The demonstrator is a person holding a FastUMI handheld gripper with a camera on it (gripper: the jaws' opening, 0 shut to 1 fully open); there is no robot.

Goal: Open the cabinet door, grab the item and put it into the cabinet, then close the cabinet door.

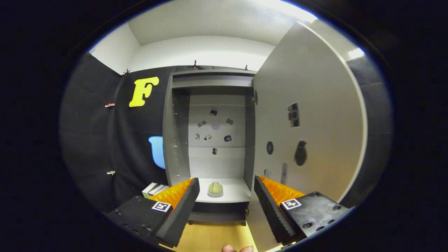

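The cabinet (210,140) stands wide open straight ahead, its grey door (308,115) swung out to the right and reaching down beside the right finger. The tool (226,187) hangs in front of the opening with its fingers spread well apart — nothing between them, nothing touched. Look through the gap: the item (215,189), a small pale-green rounded thing on a light disc, sits on the cabinet's bottom shelf (234,192), beyond the fingertips and near the shelf's front edge. It's inside, resting upright, clear of both side walls. The back panel (215,129) of the cabinet carries a scatter of small dark stickers, and a few more dark shapes show on the inner face of the door. Left of the cabinet, low against the black cloth wall, a small stack of boxes (154,189) lies just behind the left finger. Below the cabinet — a yellowish wooden floor (210,238), and at its near edge a fingertip (229,249) of the person pokes into view.
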